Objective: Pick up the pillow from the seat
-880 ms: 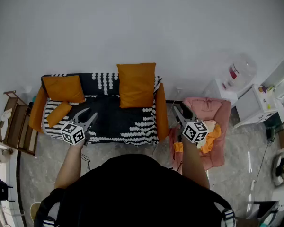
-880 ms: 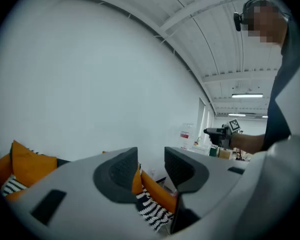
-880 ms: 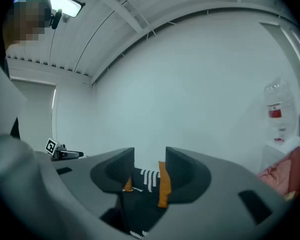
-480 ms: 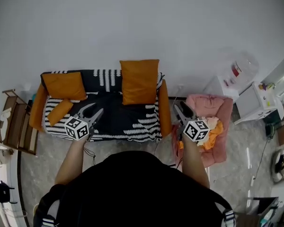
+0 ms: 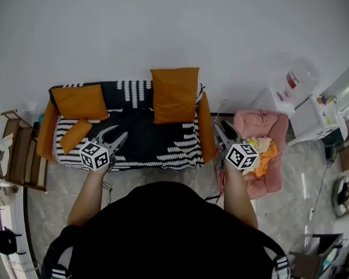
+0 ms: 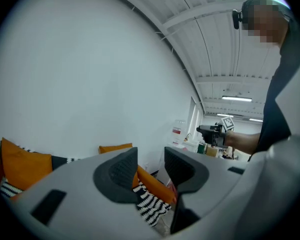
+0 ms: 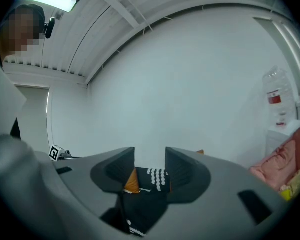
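A sofa with orange arms and a black-and-white patterned cover [image 5: 145,147] stands against the white wall. It holds three orange cushions. The large square orange pillow [image 5: 174,95] leans upright against the backrest at the sofa's right end. A second orange pillow [image 5: 79,102] leans on the backrest at the left end, and a small orange cushion [image 5: 75,135] lies tilted on the seat below it.

The left gripper [image 5: 113,136] hangs over the front left part of the seat, well short of the large pillow. Its jaws stand a little apart, with nothing between them. The right gripper [image 5: 220,130] hangs just beside the sofa's right arm. Its jaws are likewise slightly parted and empty, with only the sofa showing through the gap.

To the right of the sofa, a pink padded seat [image 5: 259,124] holds a loose heap of orange and cream cloth [image 5: 263,151]. Beyond it stands a white water dispenser with a clear bottle [image 5: 298,80]. A wooden rack [image 5: 20,158] stands at the sofa's left end.
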A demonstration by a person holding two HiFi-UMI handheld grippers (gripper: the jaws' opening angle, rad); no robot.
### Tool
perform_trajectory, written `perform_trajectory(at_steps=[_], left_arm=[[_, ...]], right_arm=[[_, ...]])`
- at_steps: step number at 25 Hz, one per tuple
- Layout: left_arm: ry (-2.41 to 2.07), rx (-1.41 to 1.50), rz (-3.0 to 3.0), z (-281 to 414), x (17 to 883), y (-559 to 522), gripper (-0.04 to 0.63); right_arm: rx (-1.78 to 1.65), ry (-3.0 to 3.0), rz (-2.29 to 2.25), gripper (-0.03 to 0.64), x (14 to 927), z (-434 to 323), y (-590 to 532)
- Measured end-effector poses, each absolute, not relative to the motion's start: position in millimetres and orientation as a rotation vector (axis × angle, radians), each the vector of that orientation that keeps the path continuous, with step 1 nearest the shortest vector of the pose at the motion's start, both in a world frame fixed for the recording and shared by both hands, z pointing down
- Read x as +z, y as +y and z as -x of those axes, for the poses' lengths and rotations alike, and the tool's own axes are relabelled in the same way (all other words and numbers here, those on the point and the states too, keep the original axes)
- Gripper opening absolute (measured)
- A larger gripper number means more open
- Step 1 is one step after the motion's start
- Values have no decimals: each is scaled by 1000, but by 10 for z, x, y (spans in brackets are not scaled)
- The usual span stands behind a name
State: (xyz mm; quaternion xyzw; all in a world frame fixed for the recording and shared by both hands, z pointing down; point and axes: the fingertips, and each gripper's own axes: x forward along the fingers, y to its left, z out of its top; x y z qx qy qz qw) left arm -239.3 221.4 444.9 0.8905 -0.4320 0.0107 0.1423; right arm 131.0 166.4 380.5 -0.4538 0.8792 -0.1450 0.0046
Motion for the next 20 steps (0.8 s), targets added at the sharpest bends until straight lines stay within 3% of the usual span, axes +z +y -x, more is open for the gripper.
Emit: perform_trajectory(at_steps=[20], left_arm=[[-1221,55,-2563,2534,4512,2278,173]], right_arm=[[-493,2774,1400,184,3890,-1143,1703]])
